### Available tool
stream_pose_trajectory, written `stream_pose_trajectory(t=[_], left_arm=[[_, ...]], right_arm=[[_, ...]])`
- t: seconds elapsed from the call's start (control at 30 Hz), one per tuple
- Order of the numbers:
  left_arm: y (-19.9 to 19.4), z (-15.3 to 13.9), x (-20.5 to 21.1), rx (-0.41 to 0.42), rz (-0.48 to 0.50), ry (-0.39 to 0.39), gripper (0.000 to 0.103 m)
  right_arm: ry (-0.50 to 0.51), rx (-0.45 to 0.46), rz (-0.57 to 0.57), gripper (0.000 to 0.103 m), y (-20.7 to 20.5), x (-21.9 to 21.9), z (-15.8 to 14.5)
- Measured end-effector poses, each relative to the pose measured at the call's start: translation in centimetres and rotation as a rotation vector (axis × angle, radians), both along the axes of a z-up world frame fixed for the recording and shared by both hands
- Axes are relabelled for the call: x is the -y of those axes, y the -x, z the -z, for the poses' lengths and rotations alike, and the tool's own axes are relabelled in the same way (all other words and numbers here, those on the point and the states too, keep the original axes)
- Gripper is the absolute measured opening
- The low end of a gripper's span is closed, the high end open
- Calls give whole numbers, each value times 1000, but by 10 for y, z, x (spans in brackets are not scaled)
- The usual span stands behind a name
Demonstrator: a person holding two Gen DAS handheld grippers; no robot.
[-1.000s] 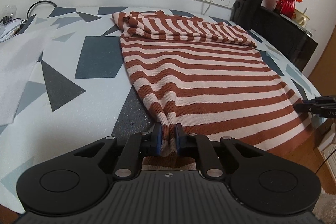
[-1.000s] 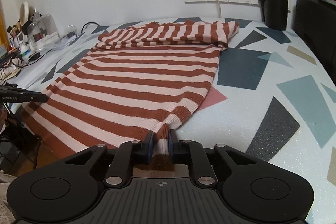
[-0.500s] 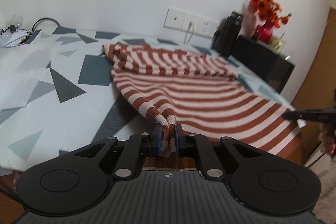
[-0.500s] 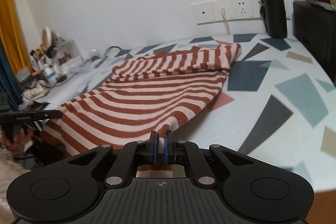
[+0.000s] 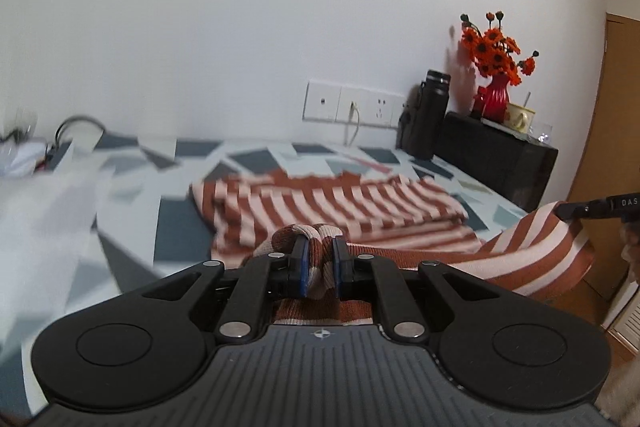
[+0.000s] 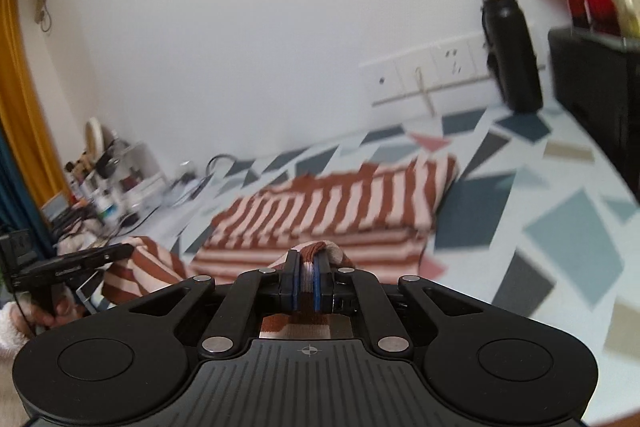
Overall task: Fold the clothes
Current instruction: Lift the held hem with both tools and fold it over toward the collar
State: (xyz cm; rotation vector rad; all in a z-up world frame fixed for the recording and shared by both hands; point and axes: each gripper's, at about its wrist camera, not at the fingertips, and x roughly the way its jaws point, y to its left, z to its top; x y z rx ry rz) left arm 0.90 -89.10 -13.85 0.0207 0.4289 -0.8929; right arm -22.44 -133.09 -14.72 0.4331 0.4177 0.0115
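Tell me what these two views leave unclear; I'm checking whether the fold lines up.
- Striped sweater hem: in both wrist views the gripper bodies hide the cloth below the left gripper and right gripper.
- Far folded edge: motion blur smears it in both views.
- Table near edge: hidden by the right gripper's body.
- Shelf clutter: too small and blurred.
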Motion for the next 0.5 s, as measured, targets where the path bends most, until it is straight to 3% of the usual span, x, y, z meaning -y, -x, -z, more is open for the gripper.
stream_pose_trajectory(t=[0.3, 0.5], left_arm=[[-53, -22, 24, 18, -38, 28, 12], [-103, -13, 53, -32, -62, -20, 12]], right_arm=[[25, 60, 44, 6, -57, 26, -35], [63, 35, 106, 6, -110, 47, -29]])
